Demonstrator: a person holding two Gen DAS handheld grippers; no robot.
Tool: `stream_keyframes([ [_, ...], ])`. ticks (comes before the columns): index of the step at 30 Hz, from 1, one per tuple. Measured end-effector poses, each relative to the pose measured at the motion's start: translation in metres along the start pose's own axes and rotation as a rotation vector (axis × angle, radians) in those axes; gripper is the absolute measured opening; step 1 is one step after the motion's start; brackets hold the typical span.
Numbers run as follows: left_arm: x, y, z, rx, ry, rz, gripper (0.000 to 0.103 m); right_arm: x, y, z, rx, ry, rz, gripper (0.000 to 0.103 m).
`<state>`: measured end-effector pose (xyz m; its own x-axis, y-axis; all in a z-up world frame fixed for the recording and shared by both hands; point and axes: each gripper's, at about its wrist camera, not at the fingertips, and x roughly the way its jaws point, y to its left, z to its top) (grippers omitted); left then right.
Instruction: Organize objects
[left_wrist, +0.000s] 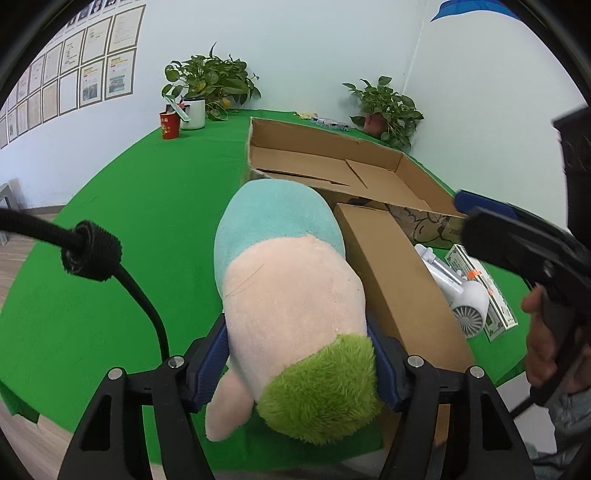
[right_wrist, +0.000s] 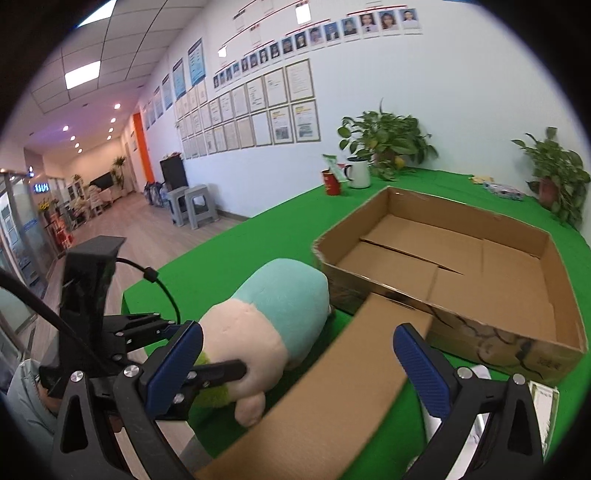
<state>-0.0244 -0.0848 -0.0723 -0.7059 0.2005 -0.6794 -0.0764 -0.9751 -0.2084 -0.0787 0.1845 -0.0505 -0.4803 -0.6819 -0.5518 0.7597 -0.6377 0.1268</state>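
1. On the far left of the green table (left_wrist: 122, 229), a red cup (left_wrist: 169, 125) stood beside a white mug (left_wrist: 194, 113), with a leafy potted plant (left_wrist: 210, 79) just behind them against the wall.
2. The left tool (left_wrist: 297, 360) was clenched on the plush toy (left_wrist: 288, 295), its blue pads (left_wrist: 208, 363) pressing the pink body from both sides near the green tuft; the toy's teal end pointed toward the open cardboard box (left_wrist: 332, 162).
3. In the right wrist view the same plush toy (right_wrist: 258, 325) lay low over the table, its teal end near the front left corner of the open cardboard box (right_wrist: 461, 258); whether it touched the cloth could not be told.
4. Just right of the toy lay a long closed carton (left_wrist: 399, 280), its far end against the open box's front wall.
5. The right tool (right_wrist: 299, 354) stood with its fingers spread apart, released, straddling the near end of the long closed carton (right_wrist: 332, 387) without gripping it.
6. Right of the carton, a small white handheld fan (left_wrist: 467, 301) rested on a flat green-and-white packet (left_wrist: 491, 291), both outside the open box.
7. A second potted plant (left_wrist: 388, 107) stood at the far right corner of the table, behind the open box.
8. At the right edge, the right tool (left_wrist: 517, 236) showed with the person's hand (left_wrist: 543, 343) around its handle.
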Motion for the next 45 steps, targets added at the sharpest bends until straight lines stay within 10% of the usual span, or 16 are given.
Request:
stream_keyframes([
  [12, -0.04, 0.037, -0.038, -0.069, -0.007, -0.002, 0.065, 0.061, 0.048, 0.005, -0.004, 0.212, 0.206, 0.102],
  [22, -0.045, 0.029, -0.049, -0.019, -0.03, -0.022, 0.065, 0.092, 0.044, 0.002, 0.053, 0.328, 0.175, 0.102],
  [45, -0.042, -0.002, -0.027, 0.063, -0.038, 0.022, 0.057, 0.103, 0.055, 0.004, 0.022, 0.263, 0.083, 0.069],
])
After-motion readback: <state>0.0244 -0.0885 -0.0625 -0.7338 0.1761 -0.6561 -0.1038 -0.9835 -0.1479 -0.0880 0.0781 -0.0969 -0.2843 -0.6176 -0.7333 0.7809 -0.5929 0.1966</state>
